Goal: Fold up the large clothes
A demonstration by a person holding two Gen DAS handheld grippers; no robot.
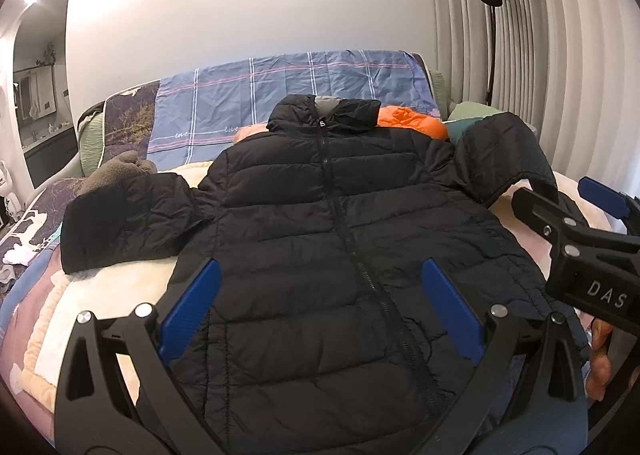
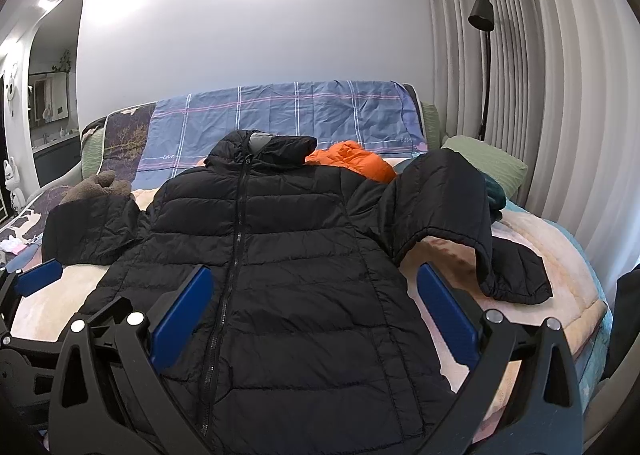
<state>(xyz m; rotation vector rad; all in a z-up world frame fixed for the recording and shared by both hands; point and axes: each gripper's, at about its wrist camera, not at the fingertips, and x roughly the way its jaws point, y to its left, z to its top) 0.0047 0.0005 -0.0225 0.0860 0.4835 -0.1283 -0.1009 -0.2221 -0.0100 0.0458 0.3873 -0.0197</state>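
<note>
A black quilted puffer jacket [image 1: 320, 223] [image 2: 272, 255] lies front-up and zipped on the bed, collar toward the headboard. Its left sleeve [image 1: 124, 223] [image 2: 88, 231] stretches out flat. Its right sleeve [image 2: 452, 215] [image 1: 504, 159] humps up and bends, with the cuff resting on the blanket. My left gripper [image 1: 320, 295] hovers open over the lower front of the jacket, nothing between its blue pads. My right gripper [image 2: 312, 303] is also open above the jacket's lower right side. In the left wrist view the right gripper [image 1: 572, 203] appears at the right edge, beside the bent sleeve.
An orange garment [image 1: 412, 121] [image 2: 352, 159] lies behind the jacket's collar. A blue plaid sheet [image 1: 288, 95] covers the headboard. A brown plush toy [image 1: 120, 171], a green pillow [image 2: 484, 163], a cream blanket [image 2: 532, 247] and a floor lamp [image 2: 482, 55] by the curtains are around the bed.
</note>
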